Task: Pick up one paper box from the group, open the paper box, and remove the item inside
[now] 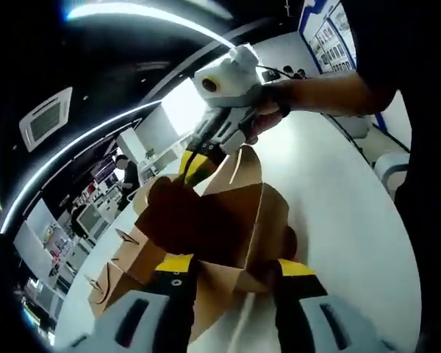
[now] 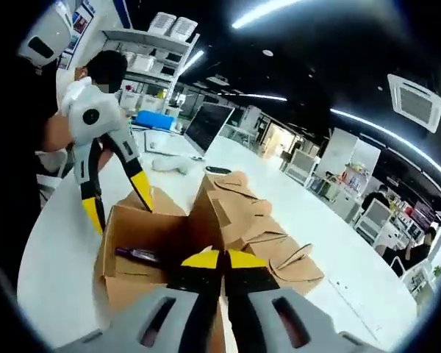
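While the open paper box (image 2: 143, 246) is standing on the white desk (image 2: 59, 243), both tools are working at its rim. In the right gripper view, the right tool (image 2: 222, 259) is showing its yellow-tipped jaws pressed together on the near right wall of the box, where a raised flap meets the rim. In the same view the left tool (image 2: 117, 195) is coming in from the far left with its jaws spread wide, one tip lying outside the box's left wall and the other reaching down at the far wall. The top of the box is open, and a dark, slender item (image 2: 138, 255) is lying inside it against the near wall; what kind of item it is cannot be told. Just to the right of the open box, a group of closed paper boxes (image 2: 268, 239) with tabbed lids is sitting on the desk, touching one another.

In the left gripper view, the left tool (image 1: 231, 268) is straddling the box (image 1: 220, 228) with its jaws apart, and the right tool (image 1: 198, 163) is gripping a flap at the far side, held by a person's hand (image 1: 268, 110). More closed boxes (image 1: 121, 268) are lying to the left.
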